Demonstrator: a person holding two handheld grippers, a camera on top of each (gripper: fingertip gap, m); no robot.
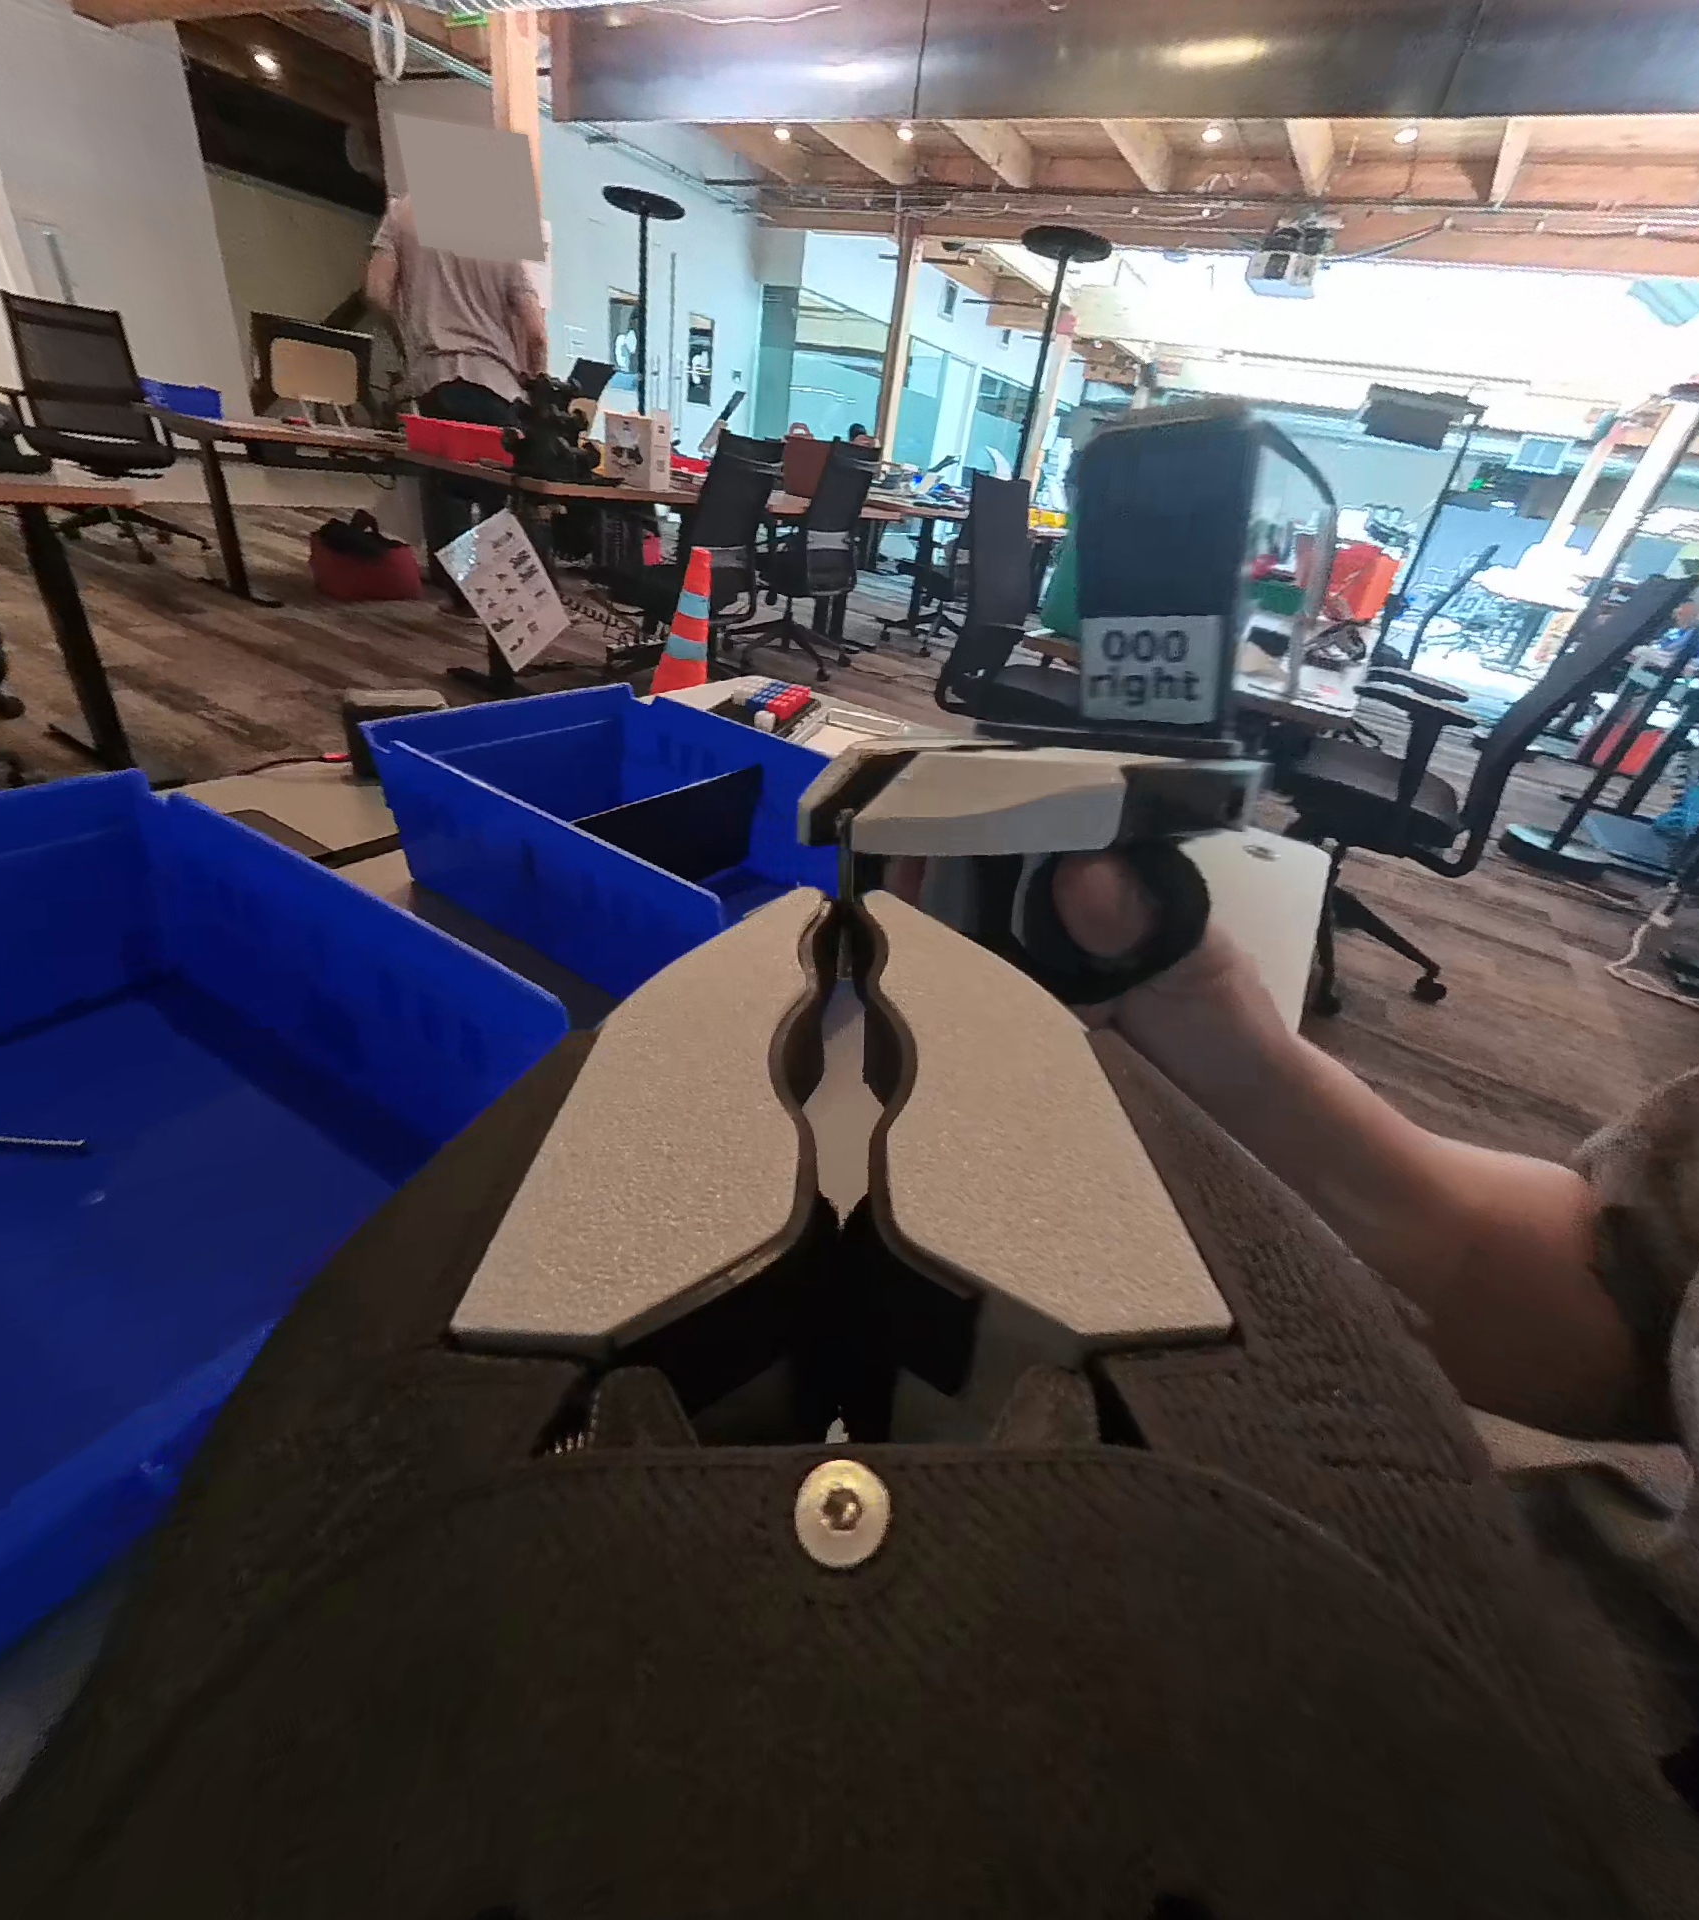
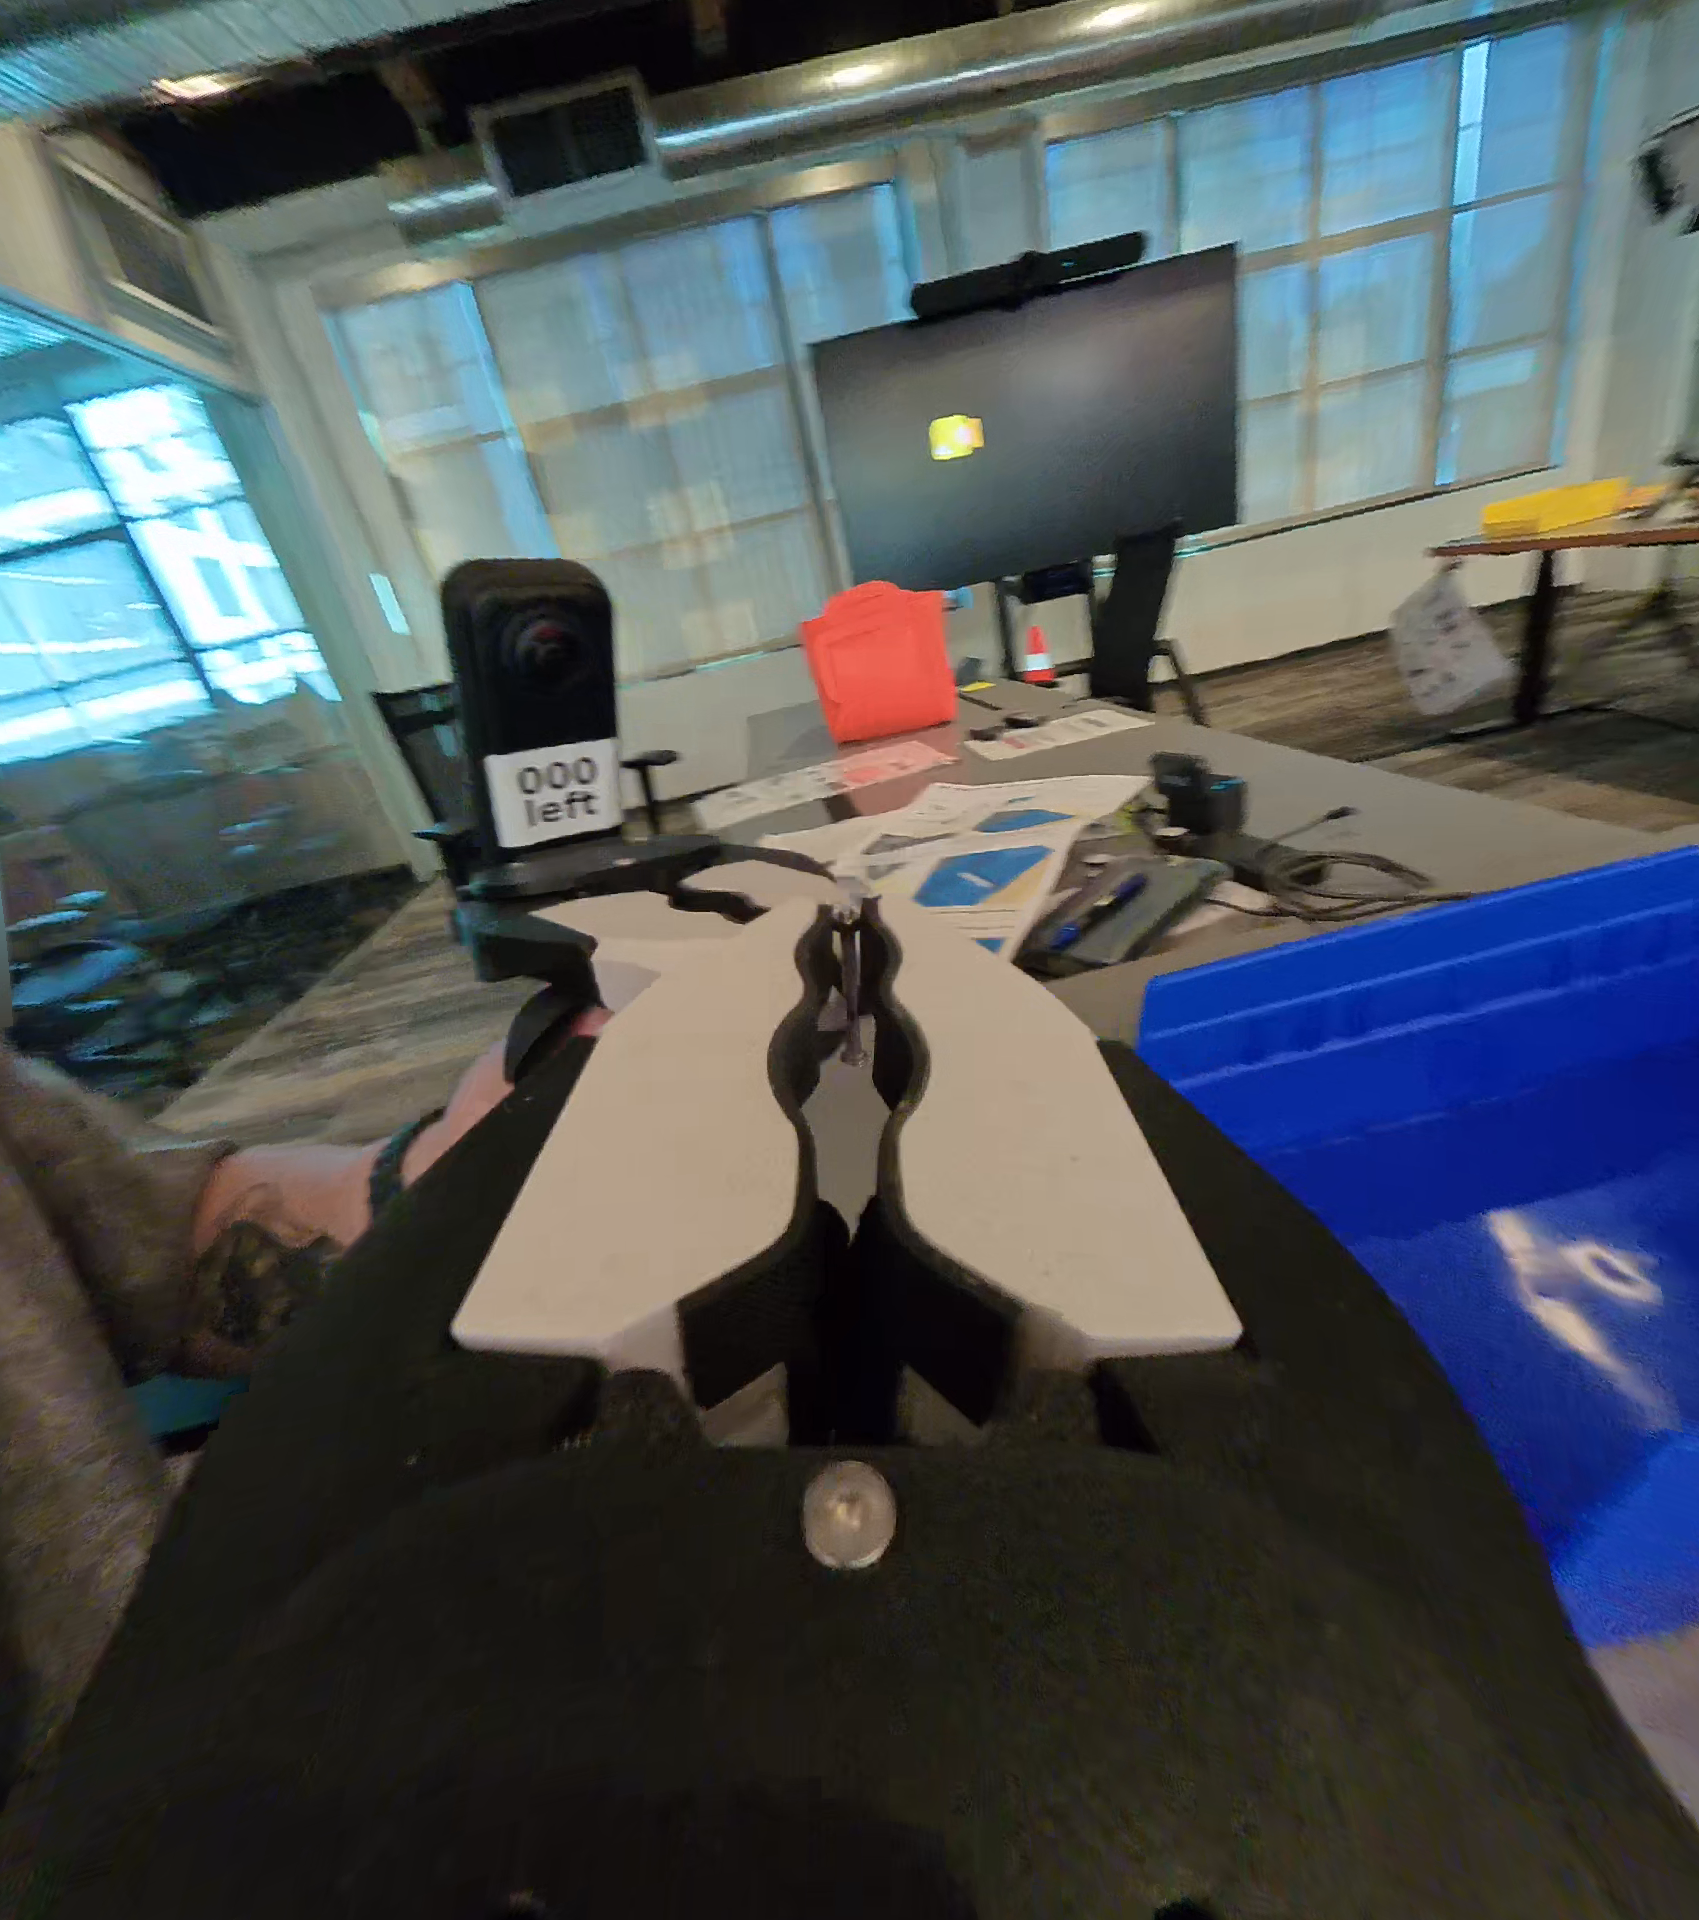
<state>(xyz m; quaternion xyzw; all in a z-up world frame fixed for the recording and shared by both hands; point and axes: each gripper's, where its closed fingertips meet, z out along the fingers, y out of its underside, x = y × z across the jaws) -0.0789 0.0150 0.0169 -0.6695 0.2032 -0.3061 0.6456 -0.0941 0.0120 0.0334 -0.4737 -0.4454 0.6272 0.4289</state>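
My left tongs [image 1: 850, 914] are pressed together at the tips on a thin dark screw [image 1: 845, 883], which stands nearly upright in the notch between the two grey fingers [image 1: 679, 1122]. My right tongs [image 1: 840, 805] come in from the right, turned sideways, and their tips close on the upper end of that same screw, so both pairs grip it at once, one just above the other. My right hand [image 1: 1146, 935] is wrapped around the black handle, held up off the table.

From the right wrist, the right tongs [image 2: 850, 920] are shut on the screw [image 2: 853, 987], which runs along the gap between the pale fingers [image 2: 1011, 1143] with its head toward the camera. The left tongs [image 2: 699, 909] cross from the left and meet mine at the tips; whether they are fully shut I cannot tell from this side alone. The black camera with a white label [image 2: 544, 707] rides on top of the left tool.

Below and to the left in the left wrist view sits a large blue bin [image 1: 201, 904] with one loose screw [image 1: 32, 1143] lying flat on its floor, well apart from my tongs. Farther off stands a second blue bin [image 1: 512, 821] with a black divider [image 1: 689, 821] inside. Both rest on a grey table [image 1: 305, 821]. An orange striped cone [image 1: 687, 623] stands on the floor beyond, near black office chairs [image 1: 793, 540].
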